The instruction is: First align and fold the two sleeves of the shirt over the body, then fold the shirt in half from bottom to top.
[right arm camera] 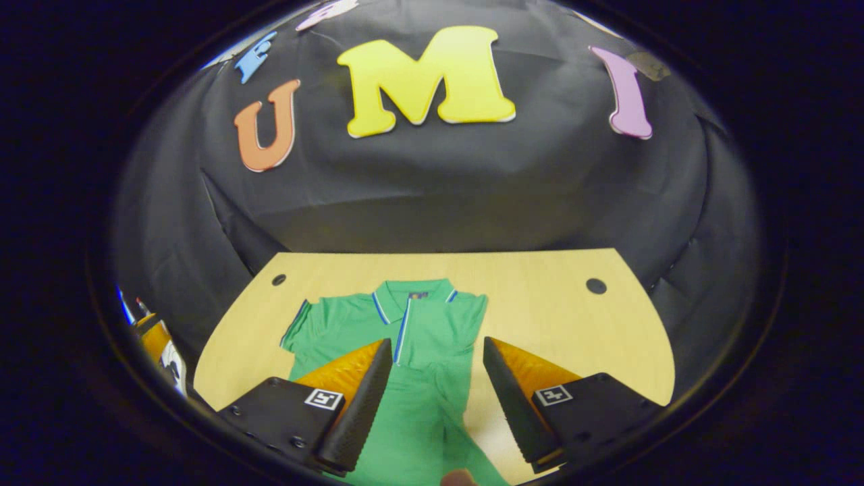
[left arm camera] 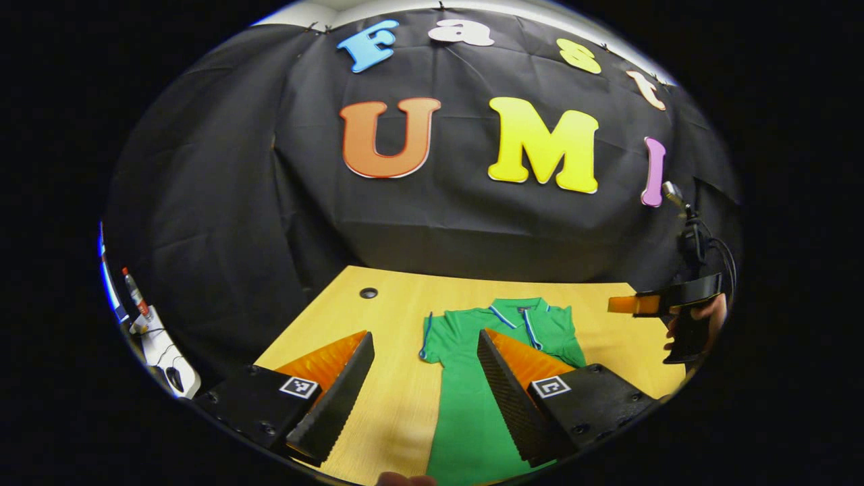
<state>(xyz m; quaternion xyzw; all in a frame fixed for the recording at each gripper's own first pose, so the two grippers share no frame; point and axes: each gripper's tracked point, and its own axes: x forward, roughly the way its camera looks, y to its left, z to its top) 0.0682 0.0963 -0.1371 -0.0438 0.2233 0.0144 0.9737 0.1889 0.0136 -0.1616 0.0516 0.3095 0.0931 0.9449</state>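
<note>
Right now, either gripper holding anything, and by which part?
Nothing is held. The left gripper and the right gripper both stand open above the green shirt, which lies flat on the table.

Both views above shirt [left arm camera: 472, 378], wallward

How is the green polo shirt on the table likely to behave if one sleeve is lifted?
The green polo shirt lies flat on the wooden table, so it is probably floppy and light. The lifted sleeve would likely drape and drag neighbouring cloth along.
</note>
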